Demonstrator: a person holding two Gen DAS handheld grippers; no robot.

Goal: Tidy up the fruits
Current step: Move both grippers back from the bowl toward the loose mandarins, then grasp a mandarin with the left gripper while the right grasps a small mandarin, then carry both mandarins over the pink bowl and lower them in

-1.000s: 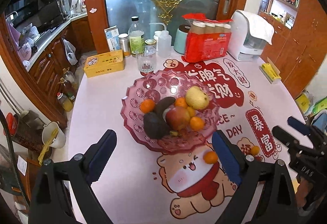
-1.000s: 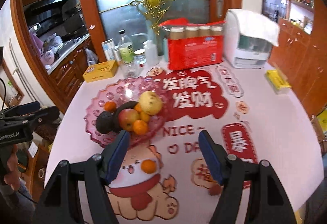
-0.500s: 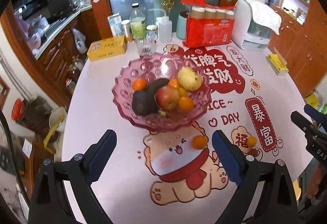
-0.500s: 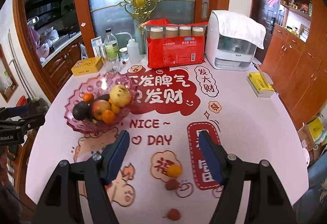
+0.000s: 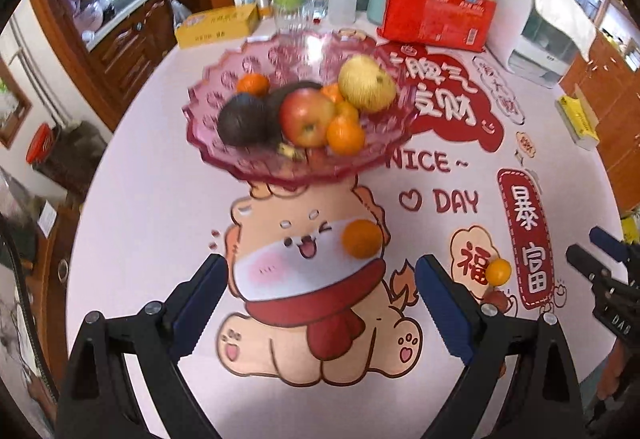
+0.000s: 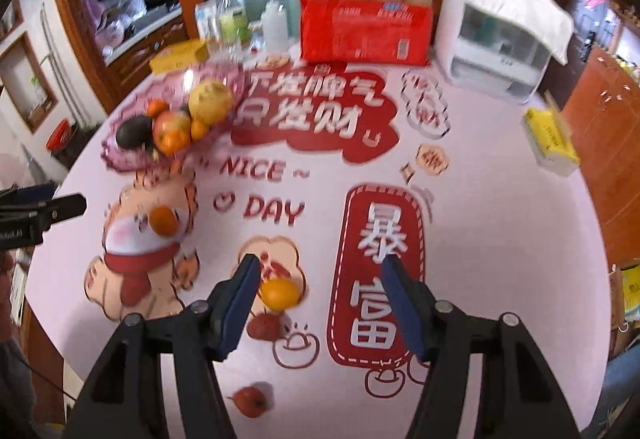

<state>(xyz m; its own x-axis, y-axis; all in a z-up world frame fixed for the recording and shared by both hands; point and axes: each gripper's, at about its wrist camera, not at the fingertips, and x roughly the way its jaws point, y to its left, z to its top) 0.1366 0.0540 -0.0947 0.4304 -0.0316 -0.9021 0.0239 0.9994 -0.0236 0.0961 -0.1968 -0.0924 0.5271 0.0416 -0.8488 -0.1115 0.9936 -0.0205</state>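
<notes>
Both your grippers dropped closer to the surface (image 5: 152, 207). Right gripper (image 6: 316, 299), jaws wide open and empty, has the small orange (image 6: 279, 293) just inside its left finger, red fruit (image 6: 264, 325) touching behind. Left gripper (image 5: 320, 309), also open and empty, faces the bigger orange (image 5: 361, 239); bowl (image 5: 224, 155) sits beyond.

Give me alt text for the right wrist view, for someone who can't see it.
The open right hand-held gripper hovers over a printed pink tablecloth, a small orange just inside its left finger, two small red fruits nearer the camera. Farther left, another orange lies loose before a pink fruit bowl.
</notes>
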